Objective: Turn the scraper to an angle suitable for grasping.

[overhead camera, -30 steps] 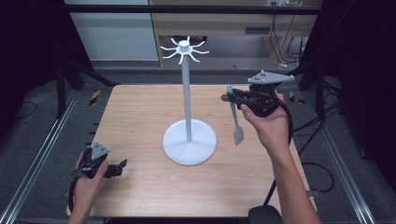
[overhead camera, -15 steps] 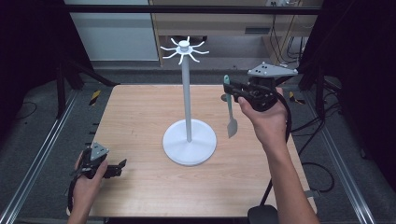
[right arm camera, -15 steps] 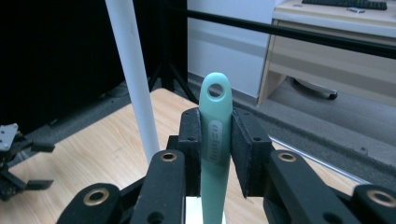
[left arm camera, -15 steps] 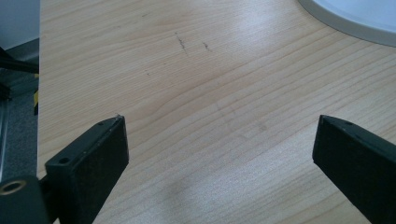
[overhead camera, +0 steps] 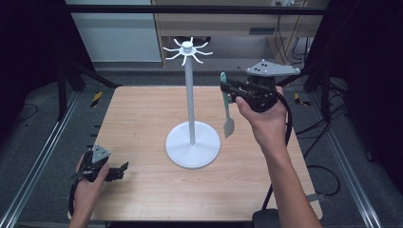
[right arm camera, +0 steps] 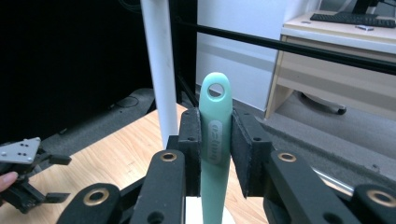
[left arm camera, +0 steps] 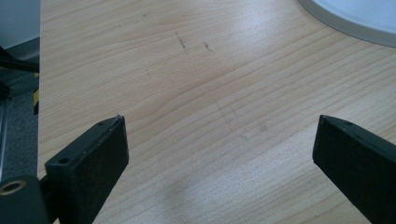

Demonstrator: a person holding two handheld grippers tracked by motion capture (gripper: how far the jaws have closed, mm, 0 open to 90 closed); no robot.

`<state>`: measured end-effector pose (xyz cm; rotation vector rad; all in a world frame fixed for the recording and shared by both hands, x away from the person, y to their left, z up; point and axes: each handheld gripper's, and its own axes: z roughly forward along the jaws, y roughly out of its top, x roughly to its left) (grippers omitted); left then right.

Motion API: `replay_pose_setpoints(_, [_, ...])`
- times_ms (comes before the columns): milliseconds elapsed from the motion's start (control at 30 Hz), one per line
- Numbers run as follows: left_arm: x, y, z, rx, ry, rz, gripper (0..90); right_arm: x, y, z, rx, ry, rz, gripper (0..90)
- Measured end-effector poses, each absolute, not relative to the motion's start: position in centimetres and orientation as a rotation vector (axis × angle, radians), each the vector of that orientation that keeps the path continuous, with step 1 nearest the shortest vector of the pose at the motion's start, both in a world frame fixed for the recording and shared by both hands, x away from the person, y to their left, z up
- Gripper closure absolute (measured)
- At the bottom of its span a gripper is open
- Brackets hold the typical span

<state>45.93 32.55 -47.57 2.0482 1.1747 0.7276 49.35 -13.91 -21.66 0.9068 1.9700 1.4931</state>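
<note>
At the near left corner of the counter (overhead camera: 142, 118), the left hand-held gripper (overhead camera: 107, 168) is held low, its jaws apart and empty. Farther off, the spatula (overhead camera: 227, 109) is clamped by its handle in the right hand-held gripper (overhead camera: 233, 90). It has been lifted higher beside the stand (overhead camera: 190, 95) since a second ago, probably for hanging by its handle hole on a hook above.

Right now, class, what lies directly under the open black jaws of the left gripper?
Under the left gripper, bare light wooden tabletop with faint scuff marks; nothing sits between its jaws. The round white stand base lies farther off. The wood beneath each jaw is covered.
</note>
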Motion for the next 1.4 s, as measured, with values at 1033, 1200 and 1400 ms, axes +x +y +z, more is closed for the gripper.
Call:
replay_pose_setpoints(1033, [45.8,32.6,-47.6,2.053,1.178,0.724,3.3,48.0,-11.3,-18.7,0.797,1.954,1.545,74.7])
replay_pose_setpoints(1200, [45.8,32.6,-47.6,2.061,1.174,0.722,3.3,47.9,-11.0,-18.4,0.785,1.954,1.546,74.7])
replay_pose_setpoints(1400, [45.8,32.5,-47.7,2.061,1.174,0.717,3.3,47.9,-10.5,-18.3,0.777,1.959,1.546,74.7])
